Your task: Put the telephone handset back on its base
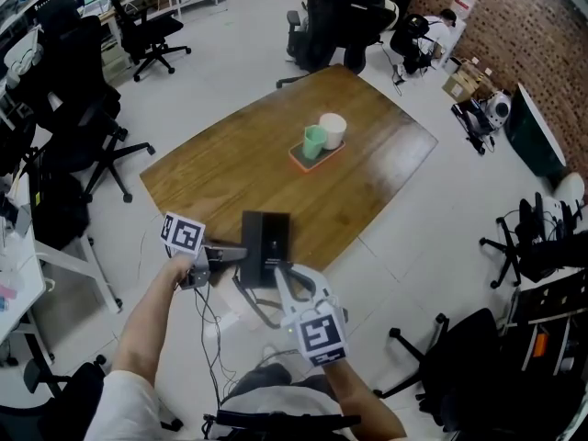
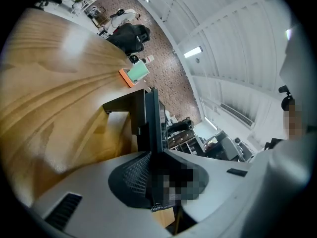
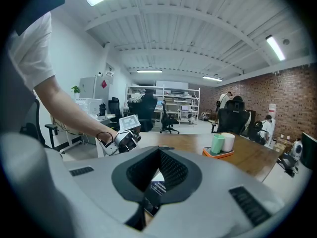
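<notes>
The black telephone base lies flat near the front edge of the wooden table. My left gripper comes in from the left and is shut on the black handset at the base's left side. In the left gripper view the handset stands out past the left gripper, and a bit of coiled cord shows. A dark cord loops down off the table. My right gripper sits at the base's near edge with its tips together. Through the hollow of the right gripper a black labelled surface shows.
An orange tray with a green cup and a white cup stands mid-table. Office chairs and desks ring the table. A person sits at the far right. Thin cables hang below the left gripper.
</notes>
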Demonstrator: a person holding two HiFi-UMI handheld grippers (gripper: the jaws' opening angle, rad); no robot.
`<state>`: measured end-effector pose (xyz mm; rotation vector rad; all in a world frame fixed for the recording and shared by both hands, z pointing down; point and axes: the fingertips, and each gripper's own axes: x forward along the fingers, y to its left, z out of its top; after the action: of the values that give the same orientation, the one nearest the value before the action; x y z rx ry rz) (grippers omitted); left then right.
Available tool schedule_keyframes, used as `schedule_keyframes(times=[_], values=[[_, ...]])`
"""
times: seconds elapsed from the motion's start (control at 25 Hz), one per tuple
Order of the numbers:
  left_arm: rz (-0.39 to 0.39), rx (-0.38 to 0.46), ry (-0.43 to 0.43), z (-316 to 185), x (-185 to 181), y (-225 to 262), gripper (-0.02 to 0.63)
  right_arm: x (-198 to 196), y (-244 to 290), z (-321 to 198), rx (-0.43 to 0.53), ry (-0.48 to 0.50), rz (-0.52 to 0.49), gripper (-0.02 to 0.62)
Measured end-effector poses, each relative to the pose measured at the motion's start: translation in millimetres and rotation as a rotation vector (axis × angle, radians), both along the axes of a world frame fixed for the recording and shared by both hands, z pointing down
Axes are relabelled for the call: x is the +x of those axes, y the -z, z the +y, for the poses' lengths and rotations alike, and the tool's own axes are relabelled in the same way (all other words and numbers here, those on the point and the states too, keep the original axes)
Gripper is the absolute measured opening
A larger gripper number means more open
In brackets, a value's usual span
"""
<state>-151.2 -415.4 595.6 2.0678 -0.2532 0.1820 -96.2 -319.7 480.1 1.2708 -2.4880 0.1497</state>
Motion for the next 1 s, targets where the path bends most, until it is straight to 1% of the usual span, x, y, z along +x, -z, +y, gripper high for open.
schedule_keyframes(times=[0.12, 0.28, 0.36, 0.48, 0.6, 0.76, 1.0], values=[[0.021, -0.016, 0.005, -1, -1, -3, 0.072, -4, 0, -1, -0.012, -0.01, -0.019, 0.003], [0.017, -0.048, 0.031, -2, -3, -9, 0.083, -5, -3, 0, -0.02, -0.005, -0.017, 0.003], [0.011, -0.037, 0.038, -2, -3, -9, 0.084, -5, -5, 1, -0.023, 0.002, -0.011, 0.003], [-0.011, -0.018, 0.056, -4, -5, -13, 0.124, -7, -6, 0, -0.02, 0.014, -0.005, 0.003], [-0.019, -0.008, 0.074, -5, -7, -13, 0.124, -9, -4, -1, -0.024, 0.005, -0.025, 0.003], [-0.031, 0.004, 0.098, -5, -9, -13, 0.124, -7, -5, 1, -0.024, 0.005, -0.026, 0.003], [-0.074, 0.046, 0.159, -6, -14, -10, 0.124, -4, -1, 6, -0.02, 0.002, -0.042, 0.003]])
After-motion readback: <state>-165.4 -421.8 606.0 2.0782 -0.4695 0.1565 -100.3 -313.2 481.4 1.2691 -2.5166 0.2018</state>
